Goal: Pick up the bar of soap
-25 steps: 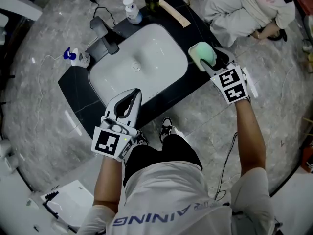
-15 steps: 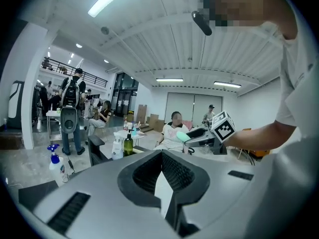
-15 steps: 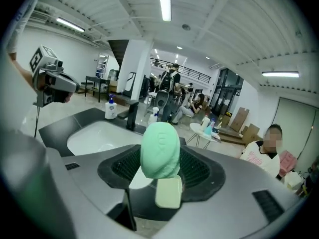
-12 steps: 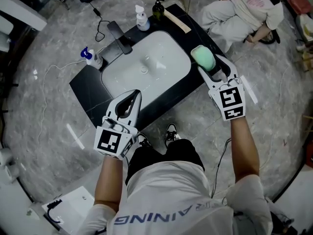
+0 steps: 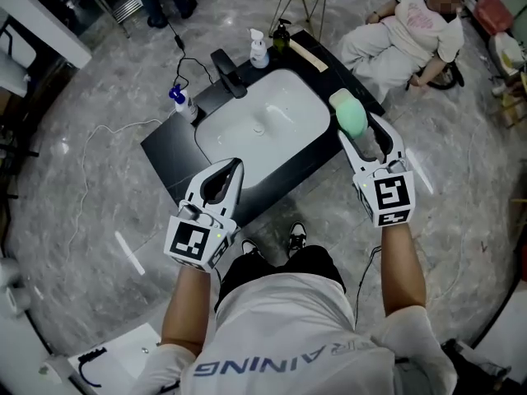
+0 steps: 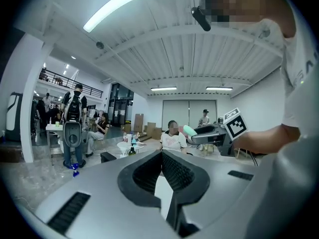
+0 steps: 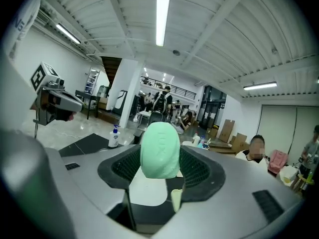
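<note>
The bar of soap [image 5: 350,113] is pale green and oval. My right gripper [image 5: 359,132] is shut on it and holds it in the air off the right end of the black counter [image 5: 169,151]. In the right gripper view the soap [image 7: 159,147] stands upright between the ribbed pads of the right gripper [image 7: 160,164], sticking out past the tips. My left gripper [image 5: 228,169] hovers at the counter's near edge, in front of the white basin [image 5: 276,109]. The left gripper [image 6: 160,156] has its tips together with nothing between them.
A black faucet [image 5: 226,62] stands behind the basin. A blue-capped bottle [image 5: 183,101], a white pump bottle [image 5: 258,49], a dark bottle [image 5: 282,35] and a wooden strip [image 5: 306,54] are on the counter. A person [image 5: 412,35] sits on the floor at the far right. A cable [image 5: 90,151] trails on the left.
The right gripper has lifted the soap off the counter's right end and drawn it back and to the right. The left gripper keeps its place near the front edge.
</note>
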`<state>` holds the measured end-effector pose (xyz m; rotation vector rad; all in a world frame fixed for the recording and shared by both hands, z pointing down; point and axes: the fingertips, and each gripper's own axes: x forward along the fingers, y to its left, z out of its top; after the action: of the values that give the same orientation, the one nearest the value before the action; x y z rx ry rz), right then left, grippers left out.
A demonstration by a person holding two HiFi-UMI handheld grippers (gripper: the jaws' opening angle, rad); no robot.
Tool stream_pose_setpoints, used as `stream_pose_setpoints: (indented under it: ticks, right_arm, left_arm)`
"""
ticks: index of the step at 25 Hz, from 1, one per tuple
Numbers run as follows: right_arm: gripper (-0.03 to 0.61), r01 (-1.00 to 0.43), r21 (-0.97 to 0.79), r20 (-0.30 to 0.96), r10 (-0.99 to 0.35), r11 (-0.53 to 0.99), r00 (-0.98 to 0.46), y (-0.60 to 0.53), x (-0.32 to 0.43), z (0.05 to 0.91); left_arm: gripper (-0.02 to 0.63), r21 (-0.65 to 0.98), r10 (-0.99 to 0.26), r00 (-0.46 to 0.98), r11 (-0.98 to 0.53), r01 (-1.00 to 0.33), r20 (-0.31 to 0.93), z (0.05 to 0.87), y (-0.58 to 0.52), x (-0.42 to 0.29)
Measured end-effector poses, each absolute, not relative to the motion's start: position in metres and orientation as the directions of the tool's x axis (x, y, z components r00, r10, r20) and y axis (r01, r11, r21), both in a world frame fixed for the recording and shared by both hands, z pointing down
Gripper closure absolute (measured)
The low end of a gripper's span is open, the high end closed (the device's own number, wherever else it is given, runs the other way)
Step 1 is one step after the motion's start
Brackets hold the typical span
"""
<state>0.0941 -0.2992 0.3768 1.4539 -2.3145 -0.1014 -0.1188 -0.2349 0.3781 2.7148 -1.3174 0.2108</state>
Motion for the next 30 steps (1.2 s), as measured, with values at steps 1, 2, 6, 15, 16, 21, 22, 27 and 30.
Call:
stream_pose_setpoints:
  ticks: [1, 2, 6, 15, 16, 21, 22, 27, 30]
  right_arm:
    - [0.325, -0.852, 0.268, 0.281, -0.883, 0.449, -0.376, -0.291, 0.090, 0.370]
    - [0.325, -0.858, 0.261, 0.266, -0.887, 0.443, -0.377, -0.283, 0.086, 0.363]
    - [0.325, -0.880, 0.221, 0.207, -0.902, 0.419, -0.378, -0.257, 0.071, 0.337]
    - [0.325, -0.889, 0.160, 0.126, -0.902, 0.428, -0.412, -0.207, 0.033, 0.300]
    - [0.325, -0.890, 0.155, 0.119, -0.902, 0.430, -0.415, -0.204, 0.029, 0.298]
    - [0.325, -0.894, 0.143, 0.103, -0.905, 0.425, -0.414, -0.193, 0.018, 0.291]
    - [0.325, -0.893, 0.146, 0.101, -0.904, 0.426, -0.415, -0.193, 0.016, 0.290]
    - [0.325, -0.887, 0.158, 0.098, -0.901, 0.433, -0.423, -0.191, 0.014, 0.284]
    - [0.325, -0.890, 0.158, 0.091, -0.904, 0.427, -0.418, -0.191, 0.014, 0.280]
  left_arm:
    - [0.612, 0.041, -0.775, 0.608, -0.611, -0.790, 0.169, 0.374, -0.231, -0.125]
    - [0.612, 0.039, -0.781, 0.604, -0.606, -0.794, 0.162, 0.369, -0.227, -0.131]
    - [0.612, 0.021, -0.802, 0.585, -0.587, -0.809, 0.123, 0.348, -0.214, -0.154]
    - [0.612, 0.034, -0.828, 0.559, -0.558, -0.829, 0.047, 0.306, -0.185, -0.194]
    - [0.612, 0.030, -0.830, 0.556, -0.556, -0.831, 0.044, 0.305, -0.185, -0.197]
    - [0.612, 0.022, -0.836, 0.548, -0.547, -0.837, 0.044, 0.301, -0.178, -0.209]
    - [0.612, 0.022, -0.837, 0.546, -0.545, -0.838, 0.041, 0.300, -0.177, -0.211]
    - [0.612, 0.016, -0.837, 0.546, -0.546, -0.838, 0.032, 0.299, -0.175, -0.213]
    - [0.612, 0.018, -0.837, 0.547, -0.546, -0.837, 0.031, 0.299, -0.175, -0.213]
